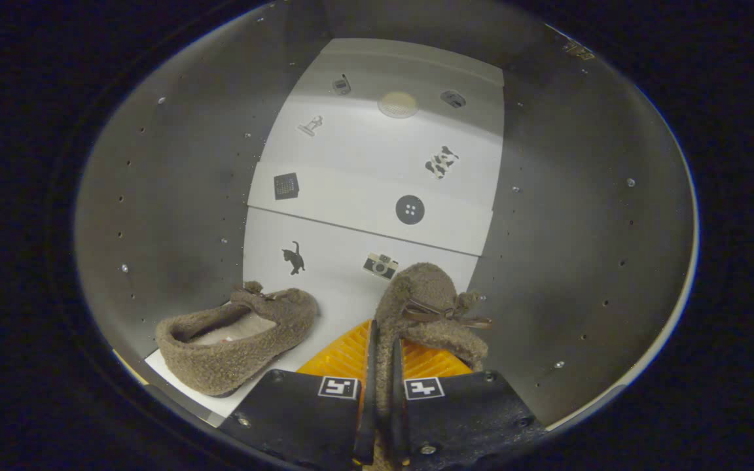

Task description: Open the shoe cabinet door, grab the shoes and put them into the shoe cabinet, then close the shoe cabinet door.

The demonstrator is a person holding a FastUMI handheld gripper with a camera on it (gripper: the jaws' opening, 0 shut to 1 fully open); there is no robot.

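Observation:
I am looking into the shoe cabinet [174, 196], with grey side walls and a white back panel bearing small stickers. One fuzzy brown shoe [239, 340] lies on the cabinet floor to the left of my fingers, its opening facing me. A second fuzzy brown shoe [429, 307] with a small bow is held by its edge between my fingers, toe pointing into the cabinet. My gripper [382, 392] is shut on that shoe's rim, and the shoe hangs just above the cabinet floor.
The white floor of the cabinet [331, 294] runs between the two shoes toward the back panel [377, 150]. The right wall [580, 229] has rows of small peg holes. An upper shelf level sits farther back.

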